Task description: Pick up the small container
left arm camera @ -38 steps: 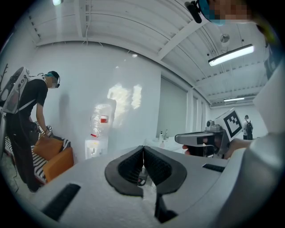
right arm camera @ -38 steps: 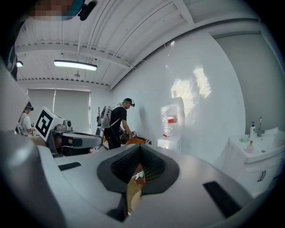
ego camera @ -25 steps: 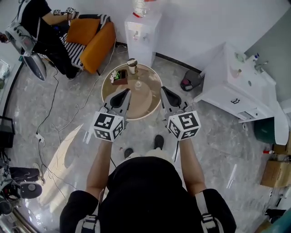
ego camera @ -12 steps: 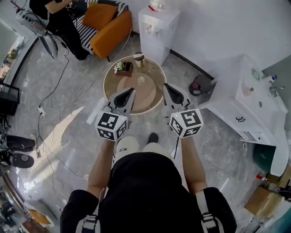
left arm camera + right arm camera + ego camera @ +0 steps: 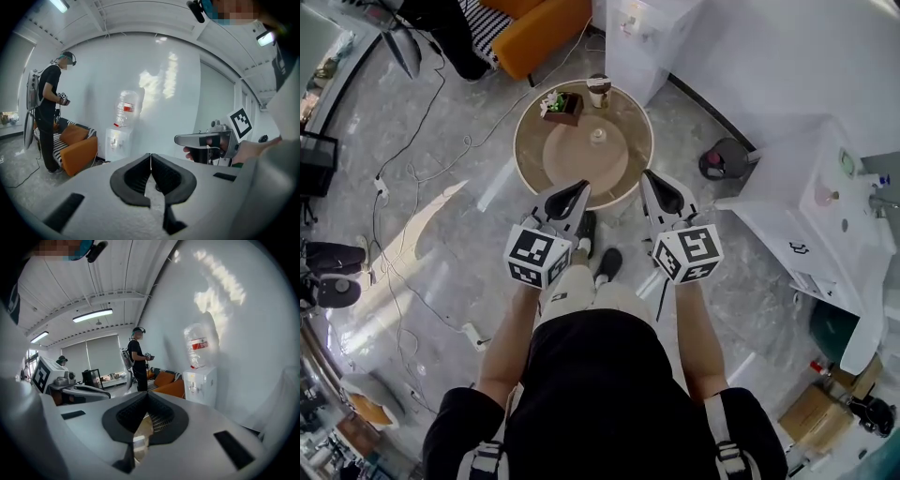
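Note:
A small white container (image 5: 598,136) stands near the middle of the round beige table (image 5: 534,159). Behind it are a lidded cup (image 5: 599,89) and a dark box with a plant (image 5: 562,104). My left gripper (image 5: 580,188) (image 5: 150,155) is shut and empty, its tips over the table's near edge. To its right my right gripper (image 5: 648,176) (image 5: 146,393) hangs beside the near right rim, jaws together with nothing between them. Both point at the far wall, short of the container.
A water dispenser (image 5: 642,28) and an orange armchair (image 5: 539,28) stand behind the table. A white cabinet (image 5: 797,216) and a black bin (image 5: 724,159) are at the right. Cables (image 5: 422,169) cross the floor at left. Another person (image 5: 49,117) stands near the armchair.
The table has come nearer in the head view. Both grippers have sunk and advanced together, so their tips now reach the table's near rim. Jaws stay together.

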A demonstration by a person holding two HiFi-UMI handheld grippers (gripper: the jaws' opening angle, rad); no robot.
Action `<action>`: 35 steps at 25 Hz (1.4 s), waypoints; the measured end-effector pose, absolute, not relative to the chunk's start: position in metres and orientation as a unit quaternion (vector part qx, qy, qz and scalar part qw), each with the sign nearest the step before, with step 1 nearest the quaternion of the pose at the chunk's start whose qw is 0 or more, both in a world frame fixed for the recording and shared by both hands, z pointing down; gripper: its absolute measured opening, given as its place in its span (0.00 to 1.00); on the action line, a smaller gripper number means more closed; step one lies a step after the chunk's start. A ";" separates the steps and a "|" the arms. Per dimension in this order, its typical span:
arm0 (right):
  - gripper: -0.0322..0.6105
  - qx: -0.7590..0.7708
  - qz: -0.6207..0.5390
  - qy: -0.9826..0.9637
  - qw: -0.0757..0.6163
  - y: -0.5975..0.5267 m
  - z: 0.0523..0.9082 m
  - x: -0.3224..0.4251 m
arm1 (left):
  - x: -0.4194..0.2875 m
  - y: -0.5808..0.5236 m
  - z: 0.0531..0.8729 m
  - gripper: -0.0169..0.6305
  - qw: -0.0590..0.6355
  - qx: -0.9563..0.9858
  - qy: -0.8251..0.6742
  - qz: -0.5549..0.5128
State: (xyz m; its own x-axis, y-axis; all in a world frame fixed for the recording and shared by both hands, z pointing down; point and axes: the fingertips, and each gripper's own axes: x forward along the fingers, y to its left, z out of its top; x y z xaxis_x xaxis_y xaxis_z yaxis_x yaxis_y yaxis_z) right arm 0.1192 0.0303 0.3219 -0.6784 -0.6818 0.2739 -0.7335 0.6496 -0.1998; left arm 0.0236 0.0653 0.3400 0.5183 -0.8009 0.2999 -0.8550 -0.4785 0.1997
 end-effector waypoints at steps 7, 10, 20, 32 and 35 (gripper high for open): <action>0.05 0.385 0.151 -0.904 0.112 0.007 0.342 0.098 | 0.022 0.039 0.379 0.06 0.196 0.863 -0.458 0.088; 0.05 0.392 0.152 -0.899 0.122 -0.010 0.353 0.091 | 0.022 0.023 0.399 0.06 0.211 0.867 -0.444 0.087; 0.05 0.418 0.188 -0.874 0.159 -0.060 0.420 0.071 | 0.008 -0.030 0.468 0.06 0.247 0.878 -0.398 0.097; 0.05 0.432 0.222 -0.853 0.190 -0.090 0.487 0.062 | 0.023 -0.075 0.547 0.06 0.269 0.895 -0.339 0.111; 0.05 0.441 0.232 -0.845 0.192 -0.100 0.509 0.068 | 0.023 -0.090 0.574 0.06 0.267 0.893 -0.343 0.114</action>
State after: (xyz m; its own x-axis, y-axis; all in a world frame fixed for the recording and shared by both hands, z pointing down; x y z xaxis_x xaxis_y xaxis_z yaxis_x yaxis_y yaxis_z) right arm 0.0679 -0.1003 0.5089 -0.5372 -0.6569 0.5291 -0.8350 0.5030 -0.2232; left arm 0.0226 -0.0897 0.5739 0.7383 -0.5530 0.3860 -0.6742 -0.6218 0.3985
